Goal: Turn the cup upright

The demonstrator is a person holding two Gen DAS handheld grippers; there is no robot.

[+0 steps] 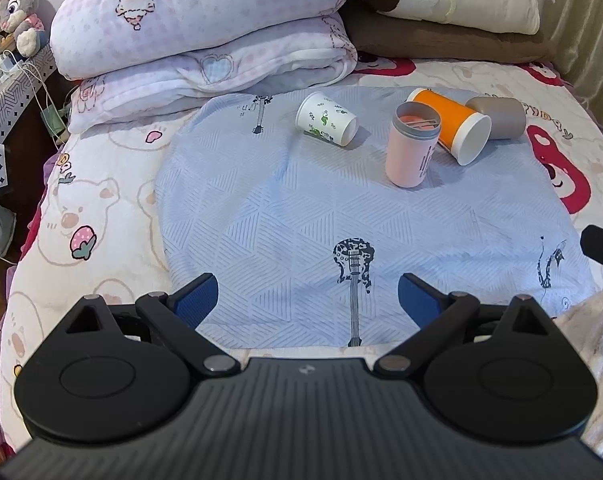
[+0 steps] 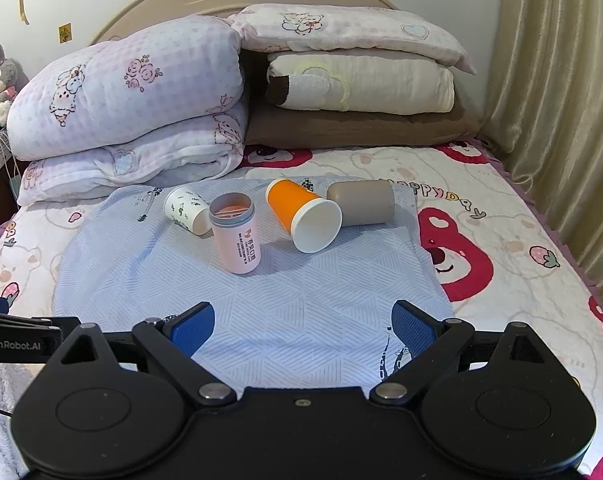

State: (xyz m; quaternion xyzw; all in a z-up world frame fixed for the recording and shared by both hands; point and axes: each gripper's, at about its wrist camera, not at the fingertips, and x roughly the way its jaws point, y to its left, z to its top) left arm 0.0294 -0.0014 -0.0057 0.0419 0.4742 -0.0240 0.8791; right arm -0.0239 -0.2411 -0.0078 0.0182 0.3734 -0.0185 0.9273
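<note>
**Hovering wide over four cups on a bed**

Spreading wide, the jaws of the left gripper (image 1: 307, 300) hold nothing and touch nothing; its blue ribbed pads hang above the near edge of a pale blue cloth (image 1: 261, 216). The right gripper (image 2: 303, 326) is in the same state, jaws far apart and empty, over the near part of that cloth.

The cloth is thin, embossed with a triangle-and-stripe weave and printed with small guitars. It lies on a soft quilted bedspread (image 2: 513, 248) patterned with bears and strawberries.

Four cups sit toward the far side of the cloth, well apart from both grippers. A pink cylindrical cup (image 2: 237, 238) with a grey rim stands mouth up, leaning slightly. Just beside it on the left, a white paper cup (image 2: 183, 208) with green prints lies on its side, mouth facing near-right. To the right, a tapered orange cup (image 2: 297, 212) with a white interior lies on its side, wide mouth toward the near side. A matte grey-brown cup (image 2: 363, 202), rounded and smooth, lies on its side touching the orange one.

Folded pink-checked quilts (image 2: 133, 92) and stacked pillows (image 2: 357, 76) rest at the far end against the headboard.
</note>
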